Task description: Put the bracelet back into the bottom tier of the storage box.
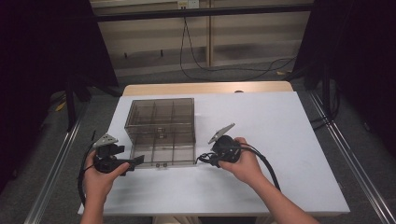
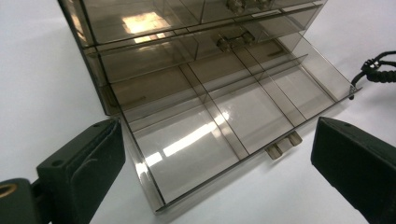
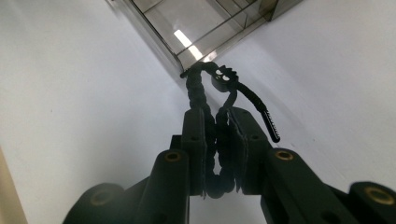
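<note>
A smoky clear plastic drawer cabinet [image 1: 160,116] stands on the white table [image 1: 280,130]. Its bottom drawer [image 1: 163,153] is pulled out toward me, and its divided compartments [image 2: 224,116] look bare. My left gripper [image 1: 132,155] is open at the drawer's front left corner, with its jaws [image 2: 217,140] spread wide on either side of the drawer front. My right gripper [image 1: 208,158] is shut on a black braided cord [image 3: 198,88], which hangs from the jaws just off the drawer's front right corner [image 3: 196,28]. The cord [image 2: 378,70] also shows in the left gripper view.
The cabinet's upper drawers [image 2: 219,42] are closed, with small handles. White table surface stretches to the right of the cabinet and in front of it. Dark frames and floor rails flank the table, and cables lie on the floor behind it.
</note>
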`<state>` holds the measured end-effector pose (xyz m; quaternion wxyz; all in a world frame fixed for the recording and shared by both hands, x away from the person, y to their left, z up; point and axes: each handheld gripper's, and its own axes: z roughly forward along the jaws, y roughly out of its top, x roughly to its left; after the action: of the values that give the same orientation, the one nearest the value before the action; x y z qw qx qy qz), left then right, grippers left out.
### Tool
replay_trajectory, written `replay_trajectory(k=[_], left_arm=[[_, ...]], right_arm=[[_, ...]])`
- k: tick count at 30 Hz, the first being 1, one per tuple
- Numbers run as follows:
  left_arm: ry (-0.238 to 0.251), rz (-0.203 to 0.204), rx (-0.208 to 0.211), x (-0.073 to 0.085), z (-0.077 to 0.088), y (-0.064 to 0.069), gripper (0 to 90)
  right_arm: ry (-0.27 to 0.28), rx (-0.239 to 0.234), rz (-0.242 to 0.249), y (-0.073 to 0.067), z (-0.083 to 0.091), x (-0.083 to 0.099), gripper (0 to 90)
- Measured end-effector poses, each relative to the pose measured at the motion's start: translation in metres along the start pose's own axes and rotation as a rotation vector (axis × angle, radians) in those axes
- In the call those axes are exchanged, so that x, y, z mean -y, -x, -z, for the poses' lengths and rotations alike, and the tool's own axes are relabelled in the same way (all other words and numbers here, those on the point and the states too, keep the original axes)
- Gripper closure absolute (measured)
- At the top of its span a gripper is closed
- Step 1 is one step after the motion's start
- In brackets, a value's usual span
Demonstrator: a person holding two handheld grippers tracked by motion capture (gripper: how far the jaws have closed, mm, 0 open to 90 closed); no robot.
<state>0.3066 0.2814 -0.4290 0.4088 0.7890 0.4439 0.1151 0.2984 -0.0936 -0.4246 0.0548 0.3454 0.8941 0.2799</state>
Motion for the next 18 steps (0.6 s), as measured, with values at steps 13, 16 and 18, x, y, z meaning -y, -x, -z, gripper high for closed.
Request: replay_trajectory(k=[13,16,18], left_arm=[[-0.033,-0.001,0.027,-0.001,-0.002,0.001,3.2],[-0.036,0.003,0.030,-0.001,-0.002,0.001,3.2],[-0.041,0.001,0.027,-0.002,-0.002,0.001,3.3]], right_arm=[[0.007,0.002,0.008,-0.001,0.005,-0.017,77.3],[0.009,0.004,0.011,-0.001,0.006,-0.021,77.3],[0.008,0.005,0.010,-0.001,0.007,-0.022,77.3]])
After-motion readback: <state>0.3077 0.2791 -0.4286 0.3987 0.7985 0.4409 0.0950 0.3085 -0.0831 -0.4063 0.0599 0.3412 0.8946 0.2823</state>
